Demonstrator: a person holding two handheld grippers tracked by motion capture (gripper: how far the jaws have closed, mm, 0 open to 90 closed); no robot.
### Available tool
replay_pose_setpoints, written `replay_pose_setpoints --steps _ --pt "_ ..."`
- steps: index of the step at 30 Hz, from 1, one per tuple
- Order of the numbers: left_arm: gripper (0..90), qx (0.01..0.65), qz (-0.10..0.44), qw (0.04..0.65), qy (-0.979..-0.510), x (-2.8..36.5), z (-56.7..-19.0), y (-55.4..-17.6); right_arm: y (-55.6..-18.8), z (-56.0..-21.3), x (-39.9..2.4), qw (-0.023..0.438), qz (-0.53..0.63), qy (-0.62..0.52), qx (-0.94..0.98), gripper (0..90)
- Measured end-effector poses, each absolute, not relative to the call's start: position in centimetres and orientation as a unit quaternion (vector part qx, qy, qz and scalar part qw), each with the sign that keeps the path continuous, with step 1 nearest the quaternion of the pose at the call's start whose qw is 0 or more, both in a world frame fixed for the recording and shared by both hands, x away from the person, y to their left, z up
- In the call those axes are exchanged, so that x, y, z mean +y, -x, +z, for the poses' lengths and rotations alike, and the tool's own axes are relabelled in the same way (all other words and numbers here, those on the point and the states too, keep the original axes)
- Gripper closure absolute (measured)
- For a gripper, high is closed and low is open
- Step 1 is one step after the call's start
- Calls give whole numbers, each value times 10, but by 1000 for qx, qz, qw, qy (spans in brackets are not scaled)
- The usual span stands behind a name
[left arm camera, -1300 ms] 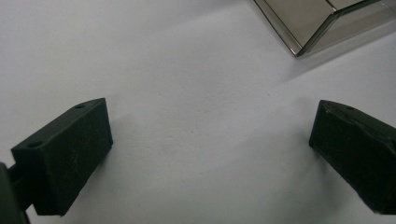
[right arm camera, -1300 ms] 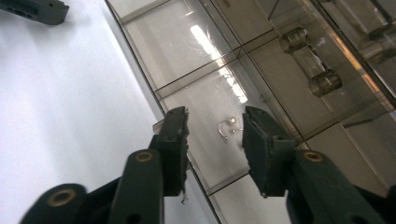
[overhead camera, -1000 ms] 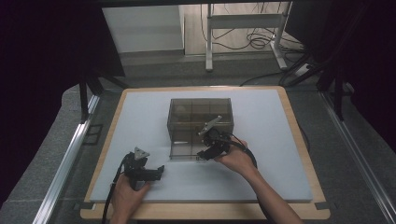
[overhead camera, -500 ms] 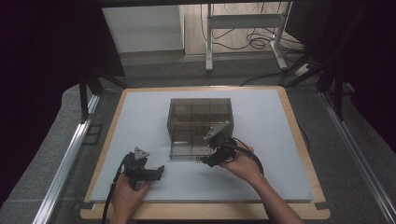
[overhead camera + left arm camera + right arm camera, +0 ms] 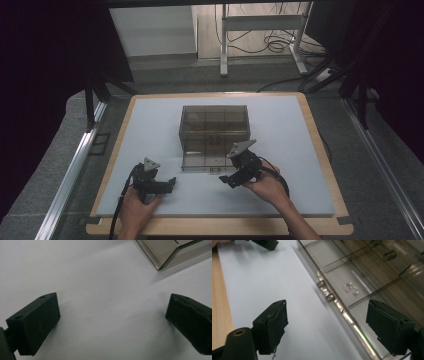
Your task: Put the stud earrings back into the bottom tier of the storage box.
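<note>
Box [image 5: 214,135], a smoky clear case split into compartments, sits mid-mat [image 5: 150,125], its near edge just ahead of the right gripper [image 5: 231,181], whose jaws have just been opening and stand wide with nothing between them. Left gripper [image 5: 169,184] rests low on bare mat near the box's front-left corner, jaws wide apart and empty. White mat lies free on both sides out to the wooden rim [image 5: 320,150].

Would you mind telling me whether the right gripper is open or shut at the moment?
Open. The right gripper has its jaws standing wide apart, having just been opening, with nothing between them; the clear plastic box lies just ahead on the mat.
</note>
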State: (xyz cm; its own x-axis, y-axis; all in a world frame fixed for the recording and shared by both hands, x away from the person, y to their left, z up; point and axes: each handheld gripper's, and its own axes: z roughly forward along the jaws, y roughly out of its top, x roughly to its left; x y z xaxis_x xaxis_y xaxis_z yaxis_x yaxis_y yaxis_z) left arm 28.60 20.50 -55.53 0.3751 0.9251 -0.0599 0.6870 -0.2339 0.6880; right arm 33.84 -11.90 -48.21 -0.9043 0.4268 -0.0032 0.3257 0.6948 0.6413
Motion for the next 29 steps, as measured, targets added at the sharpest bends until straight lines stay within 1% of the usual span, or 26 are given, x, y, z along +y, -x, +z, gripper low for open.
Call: replay_pose_setpoints --steps 3,7,14,21,23,29 --pt "0 528 184 323 -764 205 -555 -286 -333 -487 -124 84 333 -206 916 145" --pt "0 527 184 322 -765 205 -555 -286 -326 -495 -131 79 341 -207 914 110" --pt "0 526 184 322 -765 205 -555 -286 -316 -517 -143 80 343 -207 913 81" --pt "0 526 184 322 -765 205 -555 -286 -315 -531 -158 89 340 -218 910 73" --pt "0 526 184 322 -765 205 -555 -286 -314 -536 -162 96 356 -217 904 71" --pt "0 527 184 322 -765 205 -555 -286 -312 -538 -163 102 362 -214 901 69"
